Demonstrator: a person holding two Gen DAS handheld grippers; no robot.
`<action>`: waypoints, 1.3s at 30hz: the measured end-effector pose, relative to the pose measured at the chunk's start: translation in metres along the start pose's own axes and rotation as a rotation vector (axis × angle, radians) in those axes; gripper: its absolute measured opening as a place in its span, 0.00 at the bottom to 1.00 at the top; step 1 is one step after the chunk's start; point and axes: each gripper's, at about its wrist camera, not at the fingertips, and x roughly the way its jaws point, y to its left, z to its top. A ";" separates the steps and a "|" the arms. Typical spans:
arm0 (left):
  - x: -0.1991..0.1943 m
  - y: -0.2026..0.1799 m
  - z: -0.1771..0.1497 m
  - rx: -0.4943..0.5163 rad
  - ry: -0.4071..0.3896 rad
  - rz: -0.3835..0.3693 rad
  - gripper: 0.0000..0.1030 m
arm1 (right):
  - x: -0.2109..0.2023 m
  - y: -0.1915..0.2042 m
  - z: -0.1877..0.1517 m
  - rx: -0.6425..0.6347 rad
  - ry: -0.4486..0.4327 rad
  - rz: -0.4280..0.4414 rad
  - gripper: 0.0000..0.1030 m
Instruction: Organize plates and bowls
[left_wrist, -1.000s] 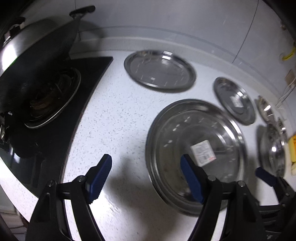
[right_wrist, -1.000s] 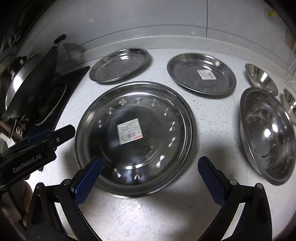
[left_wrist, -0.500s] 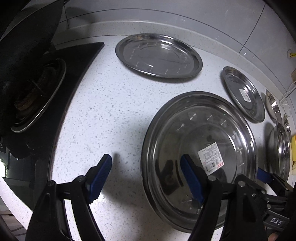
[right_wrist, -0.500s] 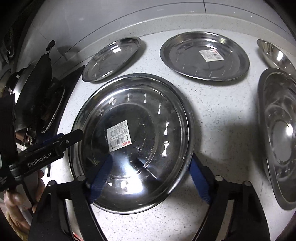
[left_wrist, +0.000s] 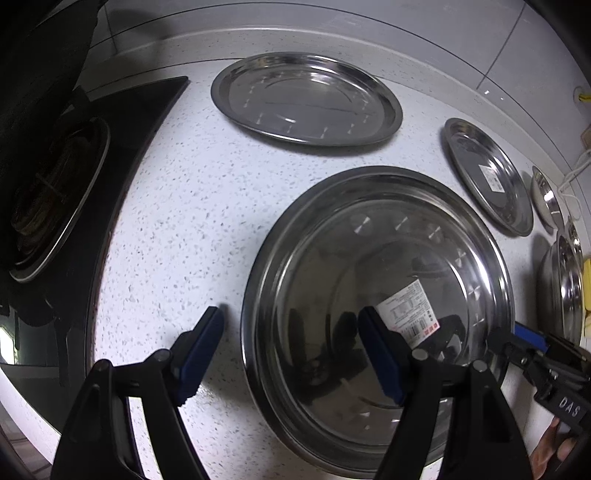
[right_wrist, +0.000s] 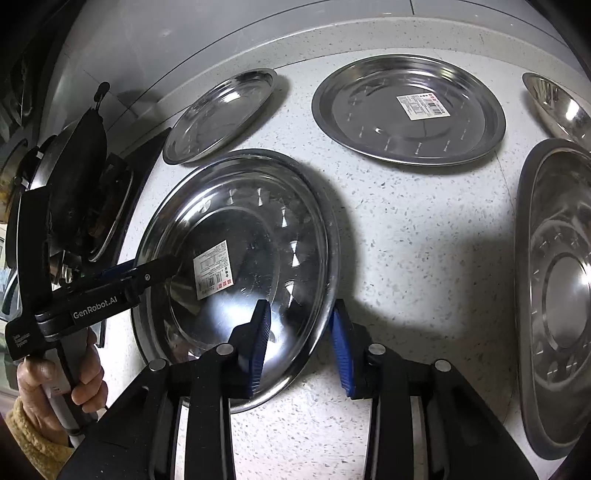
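A large steel plate (left_wrist: 369, 258) with a paper label lies on the white speckled counter (left_wrist: 184, 221). My left gripper (left_wrist: 290, 317) is open and straddles the plate's left rim, one blue pad over the counter and the other over the plate's inside. In the right wrist view the same plate (right_wrist: 240, 221) has its right rim between the pads of my right gripper (right_wrist: 301, 308). Those jaws are closing, and a gap still shows on the inner side. A hand holds the left gripper (right_wrist: 147, 273) at the plate's far side.
Two smaller steel plates (right_wrist: 221, 114) (right_wrist: 406, 110) lie toward the wall. A large steel bowl (right_wrist: 554, 295) and a small bowl (right_wrist: 557, 103) sit to the right. A black stove (left_wrist: 55, 184) with a dark wok borders the counter on the left.
My right gripper's jaws have narrowed from wide open to close around the large plate's right rim. Both grippers have come down nearer the plate. The left jaws stay open.
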 end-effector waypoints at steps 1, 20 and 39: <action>0.000 0.000 0.000 0.007 0.000 -0.006 0.71 | 0.000 0.000 0.001 0.005 0.005 -0.004 0.29; -0.001 0.036 0.018 0.143 0.182 -0.171 0.09 | 0.010 0.013 0.009 0.058 0.078 -0.178 0.10; -0.139 0.125 -0.043 0.103 0.036 -0.200 0.11 | -0.069 0.119 -0.006 -0.068 -0.053 -0.112 0.09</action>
